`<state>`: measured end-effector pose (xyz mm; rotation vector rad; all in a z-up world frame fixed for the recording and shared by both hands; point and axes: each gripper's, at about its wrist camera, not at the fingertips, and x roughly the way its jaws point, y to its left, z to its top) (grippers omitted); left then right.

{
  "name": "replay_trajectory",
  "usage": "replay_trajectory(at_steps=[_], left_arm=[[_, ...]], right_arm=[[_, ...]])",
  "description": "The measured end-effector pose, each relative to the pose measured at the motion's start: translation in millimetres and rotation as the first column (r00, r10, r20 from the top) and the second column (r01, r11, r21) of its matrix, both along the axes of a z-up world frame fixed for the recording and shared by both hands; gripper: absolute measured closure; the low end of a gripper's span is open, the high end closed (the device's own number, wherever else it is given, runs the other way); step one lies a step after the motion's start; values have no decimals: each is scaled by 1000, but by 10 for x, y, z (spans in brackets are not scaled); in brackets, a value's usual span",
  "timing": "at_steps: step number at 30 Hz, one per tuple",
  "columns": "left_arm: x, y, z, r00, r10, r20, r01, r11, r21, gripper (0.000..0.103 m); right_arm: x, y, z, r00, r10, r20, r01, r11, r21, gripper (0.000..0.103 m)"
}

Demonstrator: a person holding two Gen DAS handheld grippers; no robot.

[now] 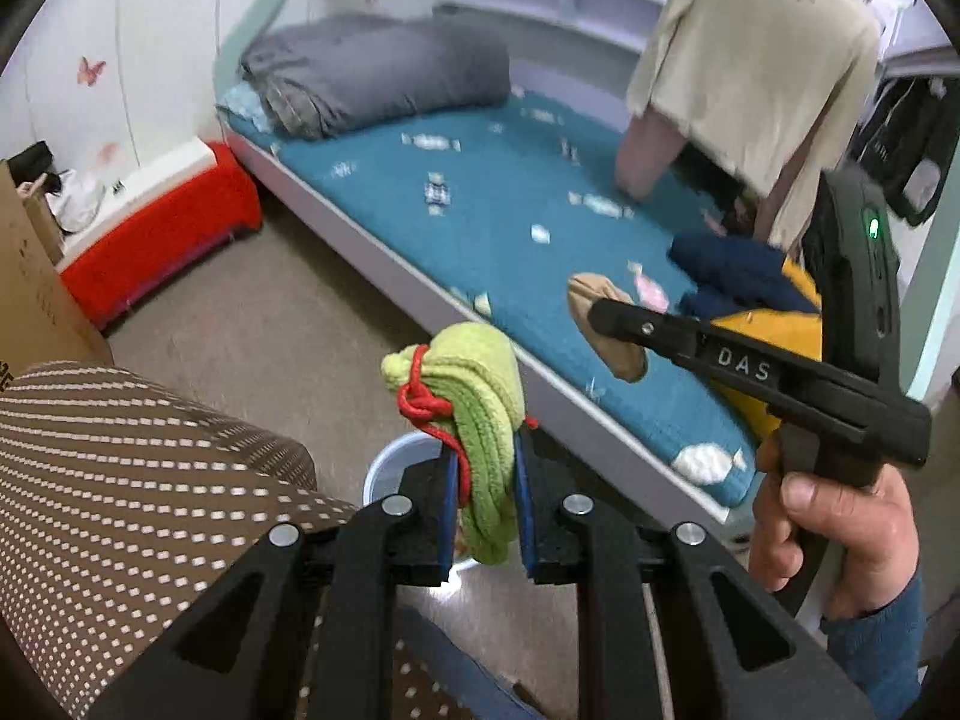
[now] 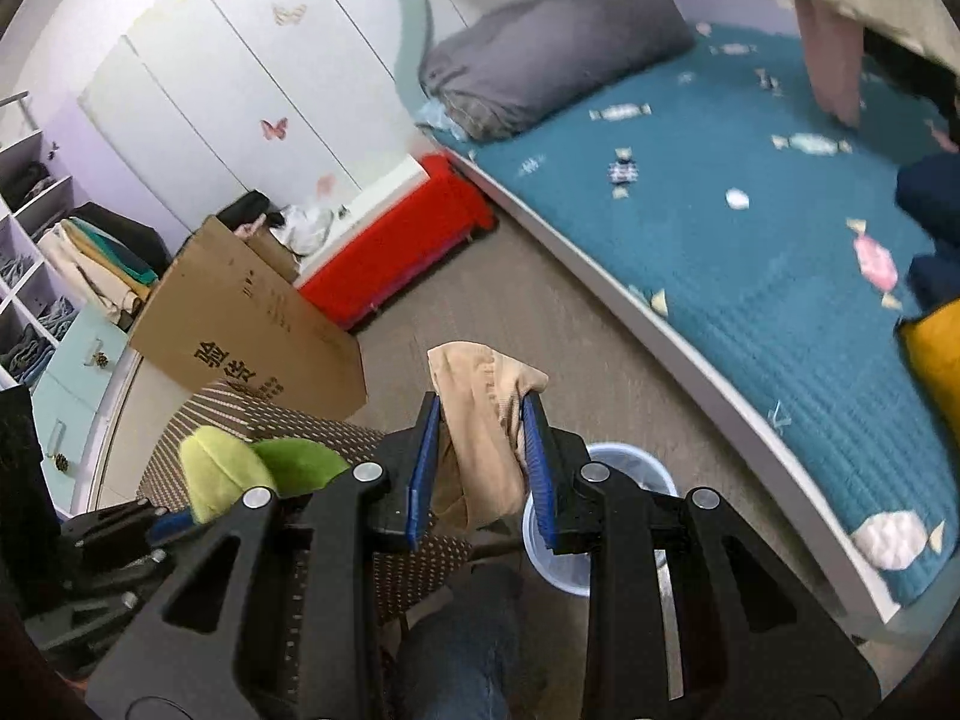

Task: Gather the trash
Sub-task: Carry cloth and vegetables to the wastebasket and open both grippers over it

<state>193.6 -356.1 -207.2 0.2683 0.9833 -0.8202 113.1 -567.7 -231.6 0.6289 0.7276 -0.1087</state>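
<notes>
Green fleecy cloth bundle tied with red string [image 1: 480, 420] sits pinched between the blue pads of the left gripper [image 1: 485, 504], jaws narrow and clamped on it. Right gripper [image 2: 480, 468] likewise grips a beige crumpled stocking-like cloth [image 2: 480, 414] between its blue pads. Both items are off the bed and held in the air over the floor, each just above a pale blue round plastic bin [image 2: 600, 516] that stands on the beige floor beside the white bed frame.

Progress, as a judgement: both pieces picked up, carry nearly finished, drop into the bin not yet done. Left to do: line up over the rim, open the jaws. On the teal quilted bedspread [image 1: 492, 204] lie dark blue and yellow folded clothes [image 1: 744, 282]; unclear if those count as trash.

Hard to read: the bin's inside is mostly hidden behind the gripper fingers in both views, so its contents can't be told. The candy shapes on the bedspread look printed, but motion blur makes that uncertain. The hanging beige garment [image 1: 756, 60] is cut off at the top.
</notes>
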Motion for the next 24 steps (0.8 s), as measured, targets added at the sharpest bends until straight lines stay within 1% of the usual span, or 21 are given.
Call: replay_trajectory(at_steps=[3,10,13,14,15,16,17,18,19,21,23,24], left_arm=[[92,-148,-222,999,-12,-44,14,999,48,87],[285,-376,-605,992,-40,-116,56,989,140,86],[359,-462,-749,989,-54,-138,79,979,186,80],[368,-477,-789,988,-56,-146,84,976,199,73],[397,-491,-812,985,-56,-166,90,975,204,61],[431,-499,-810,984,-51,-172,87,975,205,49],[463,-499,-790,987,-38,-155,71,974,215,25],[492,-484,-757,991,-18,-130,47,974,222,14],[496,-486,-734,993,-12,-119,39,974,222,13],[523,-469,-718,994,-1,-108,26,971,237,13],[545,-419,-689,994,18,-110,8,973,231,13],[549,-392,-665,994,24,-110,0,977,213,13]], right_arm=[[80,-59,-214,999,-1,-39,3,999,42,76],[314,-200,-646,992,4,-126,10,994,112,76],[418,-212,-809,987,14,-160,8,991,137,73],[450,-212,-858,985,15,-172,9,990,142,73],[486,-216,-925,983,18,-184,11,987,159,70],[510,-230,-990,981,21,-194,14,985,175,64],[532,-238,-1042,979,21,-202,18,982,190,48],[555,-250,-1100,978,15,-210,29,978,206,42],[570,-265,-1141,977,11,-214,37,975,218,39],[577,-286,-1194,974,-6,-227,62,968,243,18],[557,-296,-1207,971,-23,-236,85,963,255,14],[533,-299,-1199,971,-30,-239,94,962,258,9]])
